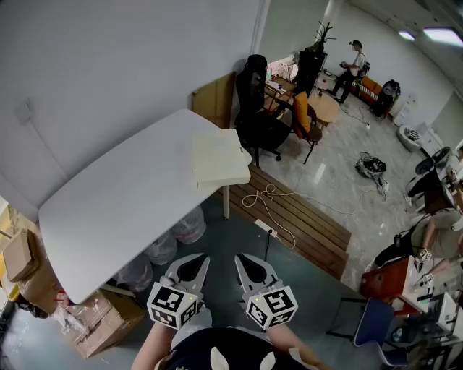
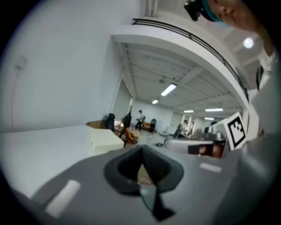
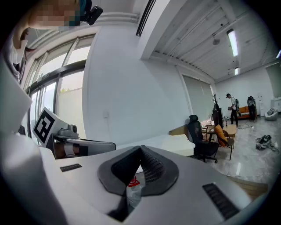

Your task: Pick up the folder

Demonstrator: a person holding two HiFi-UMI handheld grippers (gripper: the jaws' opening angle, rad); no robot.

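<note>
Bare tabletop (image 1: 123, 209) gives free passage to the folder (image 1: 219, 160) (wall (image 1: 108, 58) behind)

A: left gripper (image 1: 197, 264) and right gripper (image 1: 246, 264), same build?
B: Same. Pale grey shells, jaws tapering to a point, black lining inside. Each carries a marker cube (image 1: 173, 305): white faces, black square patterns.
A: Close up?
B: Left gripper view: smooth grey casing, one white bar printed on it, dark rubber collar round the jaw roots. Right gripper view: lighter casing, two dark ribbed strips, ridged pads (image 3: 151, 169).
A: Clothing?
B: Dark top (image 1: 242, 347) with white shapes on the chest. Sleeves not made out. Black head camera (image 3: 91, 13) on a teal band (image 3: 81, 9).
</note>
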